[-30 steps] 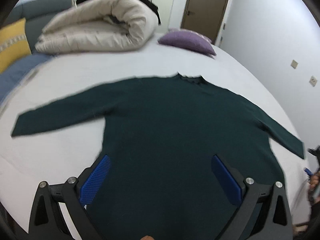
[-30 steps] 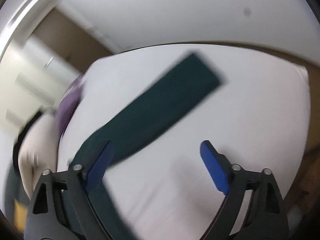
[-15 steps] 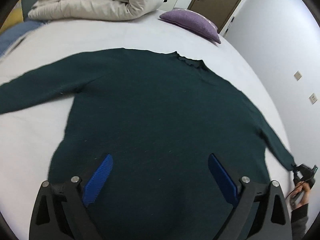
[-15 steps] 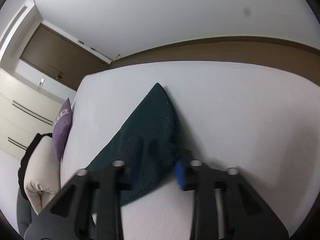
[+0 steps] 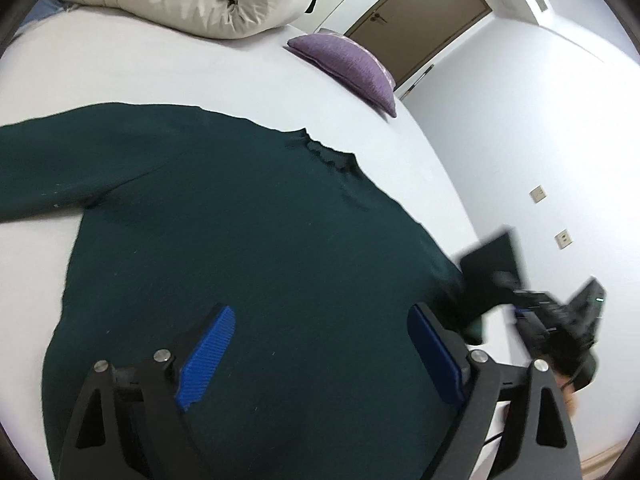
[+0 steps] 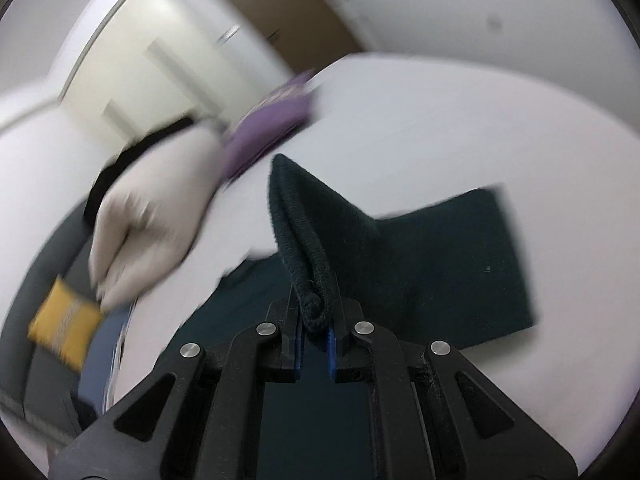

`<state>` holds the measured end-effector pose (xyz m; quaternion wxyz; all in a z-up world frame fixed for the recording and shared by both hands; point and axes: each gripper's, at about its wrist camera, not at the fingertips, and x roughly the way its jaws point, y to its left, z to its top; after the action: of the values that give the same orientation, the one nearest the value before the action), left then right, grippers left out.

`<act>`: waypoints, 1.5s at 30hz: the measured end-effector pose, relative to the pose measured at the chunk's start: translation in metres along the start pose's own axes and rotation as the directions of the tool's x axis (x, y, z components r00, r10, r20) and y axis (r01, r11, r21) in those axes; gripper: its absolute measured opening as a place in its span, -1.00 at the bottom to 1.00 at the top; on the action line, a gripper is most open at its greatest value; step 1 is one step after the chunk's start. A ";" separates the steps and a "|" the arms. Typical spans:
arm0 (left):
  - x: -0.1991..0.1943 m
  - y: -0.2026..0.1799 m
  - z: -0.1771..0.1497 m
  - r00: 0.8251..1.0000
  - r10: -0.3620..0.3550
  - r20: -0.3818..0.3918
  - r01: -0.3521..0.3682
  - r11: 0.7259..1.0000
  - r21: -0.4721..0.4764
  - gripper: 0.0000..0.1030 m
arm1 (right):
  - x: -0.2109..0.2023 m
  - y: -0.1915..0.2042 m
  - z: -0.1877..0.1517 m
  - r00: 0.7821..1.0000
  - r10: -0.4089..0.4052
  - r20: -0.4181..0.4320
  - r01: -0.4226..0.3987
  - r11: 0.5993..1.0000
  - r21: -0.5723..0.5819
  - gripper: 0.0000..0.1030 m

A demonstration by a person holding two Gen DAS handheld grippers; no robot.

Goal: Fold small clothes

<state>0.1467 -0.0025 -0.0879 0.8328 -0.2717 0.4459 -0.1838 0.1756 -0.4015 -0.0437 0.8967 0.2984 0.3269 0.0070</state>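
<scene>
Right sleeve cuff caught and lifted

The right gripper (image 6: 316,330), gaping a second ago, has clamped the sweater (image 5: 248,240) cuff (image 6: 304,240) and swung it up, inward over the sweater's body; the left gripper (image 5: 320,356) has narrowed slightly above the hem.

The left gripper (image 5: 316,352) hangs angled down over the bed's near edge, its blue pads (image 5: 206,354) wide apart and touching nothing, the jaws having just been closing a little; the right gripper (image 6: 314,338) is clamped tight on a sleeve cuff (image 6: 310,284), lifted off the bed near its right edge.
</scene>
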 end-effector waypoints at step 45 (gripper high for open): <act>0.104 0.019 0.095 0.991 0.132 0.012 -0.132 0.990 0.050 -0.84 | 0.073 -0.117 -0.071 0.964 0.266 -0.007 -0.212 0.786 0.581 0.28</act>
<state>0.2837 -0.0174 -0.1229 0.8517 -0.2211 0.4545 -0.1384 0.1698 -0.4443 -0.1930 0.7411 0.5932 0.3126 0.0348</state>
